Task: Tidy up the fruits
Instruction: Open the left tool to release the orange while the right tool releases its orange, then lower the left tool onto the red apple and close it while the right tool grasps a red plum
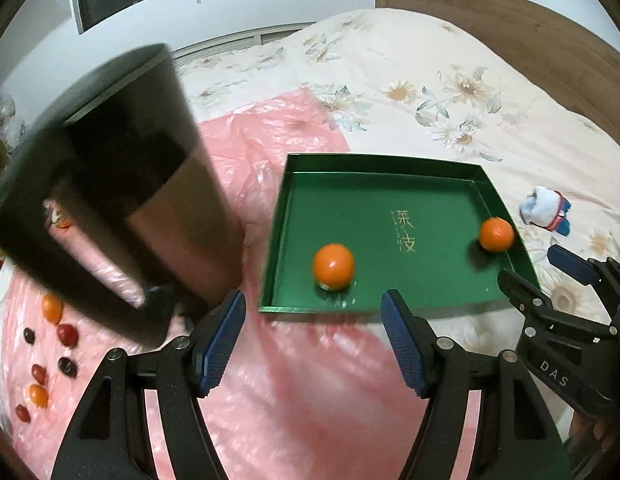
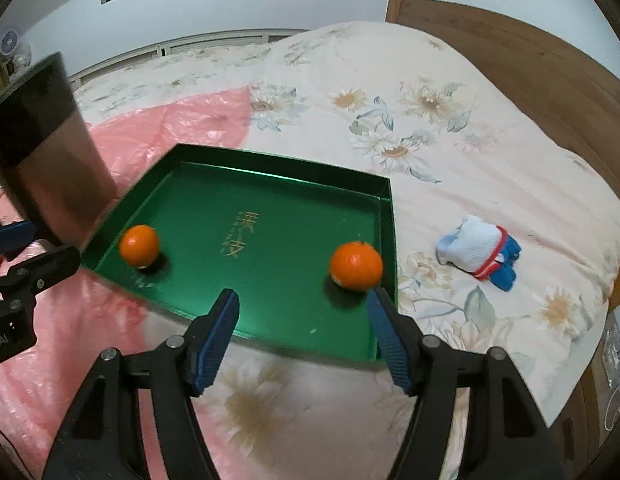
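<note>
A green tray (image 1: pixel 390 208) (image 2: pixel 270 208) lies on the bed. Two oranges sit in it: one near its front left (image 1: pixel 333 266) (image 2: pixel 139 245), one by its right wall (image 1: pixel 496 233) (image 2: pixel 355 265). Several small fruits, orange (image 1: pixel 52 307) and dark red (image 1: pixel 67 334), lie on the pink plastic sheet (image 1: pixel 310 380) at the far left. My left gripper (image 1: pixel 314 312) is open and empty, just before the tray's front edge. My right gripper (image 2: pixel 304 308) is open and empty, over the tray's front right corner, close to the right orange.
A tall dark metallic cup (image 1: pixel 122 184) (image 2: pixel 42 152) stands left of the tray. A blue, white and red sock (image 1: pixel 546 210) (image 2: pixel 478 252) lies right of the tray. A floral quilt (image 2: pixel 430 140) covers the bed, with a wooden headboard (image 2: pixel 510 48) behind.
</note>
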Action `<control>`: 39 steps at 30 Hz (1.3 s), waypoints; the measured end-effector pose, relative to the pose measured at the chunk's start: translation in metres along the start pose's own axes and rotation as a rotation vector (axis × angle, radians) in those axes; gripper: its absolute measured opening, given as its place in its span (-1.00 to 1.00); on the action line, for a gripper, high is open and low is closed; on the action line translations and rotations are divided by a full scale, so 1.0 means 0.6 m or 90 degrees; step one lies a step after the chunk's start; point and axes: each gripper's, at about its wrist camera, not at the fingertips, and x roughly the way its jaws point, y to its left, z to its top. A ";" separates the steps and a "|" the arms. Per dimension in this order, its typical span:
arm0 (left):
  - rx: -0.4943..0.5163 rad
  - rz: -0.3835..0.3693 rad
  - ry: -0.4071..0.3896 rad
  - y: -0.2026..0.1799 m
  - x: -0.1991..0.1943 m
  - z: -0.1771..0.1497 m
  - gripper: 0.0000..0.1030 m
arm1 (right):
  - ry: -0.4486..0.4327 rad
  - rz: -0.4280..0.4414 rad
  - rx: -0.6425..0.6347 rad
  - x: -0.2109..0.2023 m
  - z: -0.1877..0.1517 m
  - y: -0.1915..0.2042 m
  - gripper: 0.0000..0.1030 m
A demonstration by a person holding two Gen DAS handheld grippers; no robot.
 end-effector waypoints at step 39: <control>-0.205 0.121 -0.049 0.479 -0.308 -0.294 0.26 | -0.096 0.215 -0.213 -0.319 -0.075 0.500 1.00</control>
